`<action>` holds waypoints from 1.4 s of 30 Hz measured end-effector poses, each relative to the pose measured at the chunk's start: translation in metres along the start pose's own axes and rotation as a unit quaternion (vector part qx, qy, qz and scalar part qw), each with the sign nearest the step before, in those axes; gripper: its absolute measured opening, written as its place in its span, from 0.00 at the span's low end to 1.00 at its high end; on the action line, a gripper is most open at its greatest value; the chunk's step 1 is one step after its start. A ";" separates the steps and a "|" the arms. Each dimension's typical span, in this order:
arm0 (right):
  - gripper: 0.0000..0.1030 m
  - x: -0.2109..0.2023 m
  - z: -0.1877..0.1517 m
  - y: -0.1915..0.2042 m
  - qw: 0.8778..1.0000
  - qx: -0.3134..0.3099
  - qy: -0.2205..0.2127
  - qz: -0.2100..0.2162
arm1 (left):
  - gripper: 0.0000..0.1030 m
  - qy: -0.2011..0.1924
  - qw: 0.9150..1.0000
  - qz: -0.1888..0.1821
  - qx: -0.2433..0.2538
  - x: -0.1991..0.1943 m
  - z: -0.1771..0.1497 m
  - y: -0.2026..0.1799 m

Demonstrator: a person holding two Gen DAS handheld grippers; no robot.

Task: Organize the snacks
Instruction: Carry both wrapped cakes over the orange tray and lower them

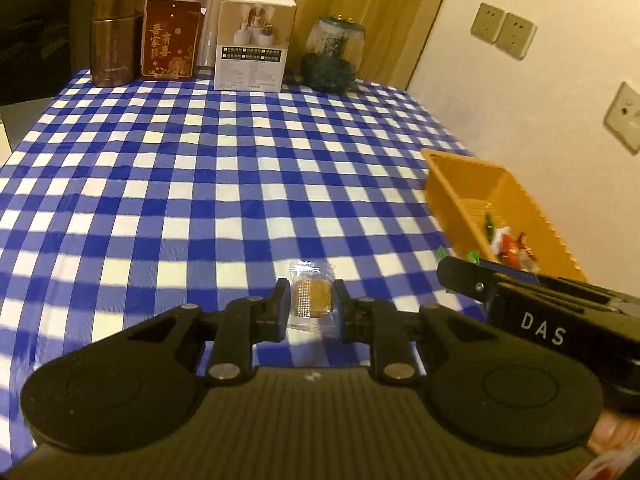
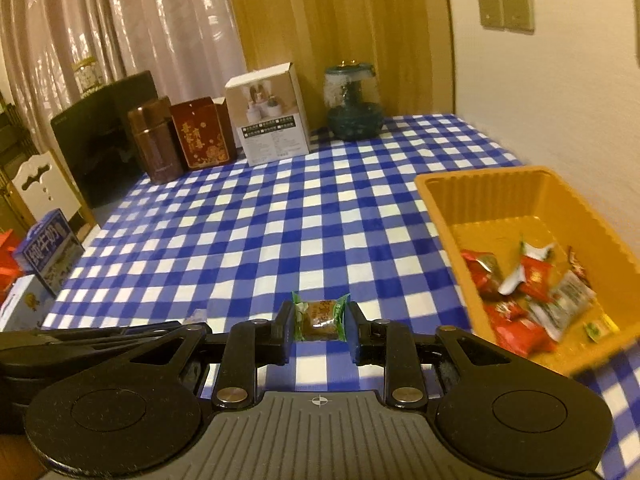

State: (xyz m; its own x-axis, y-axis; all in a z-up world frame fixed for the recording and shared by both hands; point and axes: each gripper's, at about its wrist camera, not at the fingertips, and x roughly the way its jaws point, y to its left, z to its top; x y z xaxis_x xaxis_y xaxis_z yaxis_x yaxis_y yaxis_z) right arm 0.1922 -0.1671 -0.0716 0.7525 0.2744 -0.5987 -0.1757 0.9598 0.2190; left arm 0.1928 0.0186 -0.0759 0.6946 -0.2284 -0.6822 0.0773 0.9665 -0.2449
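My left gripper (image 1: pixel 311 307) is shut on a clear-wrapped brown biscuit (image 1: pixel 311 298), held above the blue checked tablecloth (image 1: pixel 224 184). In the right wrist view my right gripper (image 2: pixel 319 322) is shut on a brown snack in a green-edged wrapper (image 2: pixel 320 316). An orange tray (image 2: pixel 500 196) sits to the right by the wall, with several red and white wrapped snacks (image 2: pixel 528 292) in its near end. From the left wrist the same orange tray (image 1: pixel 472 184) shows beyond the right gripper's black body (image 1: pixel 536 316), which crosses the lower right.
Along the table's far edge stand a brown canister (image 1: pixel 114 40), a dark red box (image 1: pixel 170 40), a white carton (image 1: pixel 252 44) and a glass jar (image 1: pixel 334 54). Wall sockets (image 1: pixel 502 30) are on the right wall. Milk cartons (image 2: pixel 48 256) and a black screen (image 2: pixel 100 136) sit off the table's left.
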 end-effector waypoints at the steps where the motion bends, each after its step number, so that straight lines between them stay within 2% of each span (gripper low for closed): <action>1: 0.26 -0.008 -0.001 0.000 1.000 0.003 0.000 0.002 | 0.19 -0.001 1.000 0.000 0.000 -0.006 -0.002 -0.003; 9: 0.26 -0.060 -0.013 -0.005 1.000 0.001 -0.010 0.004 | 0.19 -0.013 1.000 0.001 0.005 -0.050 -0.019 -0.024; 16: 0.26 -0.090 -0.025 -0.019 1.000 -0.005 -0.017 -0.011 | 0.19 -0.014 1.000 -0.009 0.021 -0.068 -0.030 -0.047; 32: 0.26 -0.121 -0.032 -0.081 0.996 0.025 -0.025 -0.083 | 0.19 -0.002 0.997 -0.060 0.056 -0.056 -0.031 -0.108; 42: 0.26 -0.127 -0.031 -0.114 0.992 0.050 -0.029 -0.108 | 0.19 0.010 0.994 -0.080 0.073 -0.044 -0.031 -0.137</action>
State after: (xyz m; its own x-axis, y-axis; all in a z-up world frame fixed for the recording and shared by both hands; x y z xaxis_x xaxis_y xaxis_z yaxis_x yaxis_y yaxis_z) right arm 0.0970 -0.3093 -0.0447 0.8016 0.0558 -0.5952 0.0553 0.9844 0.1667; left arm 0.1299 -0.1070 -0.0338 0.6513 -0.3805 -0.6566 0.2894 0.9244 -0.2486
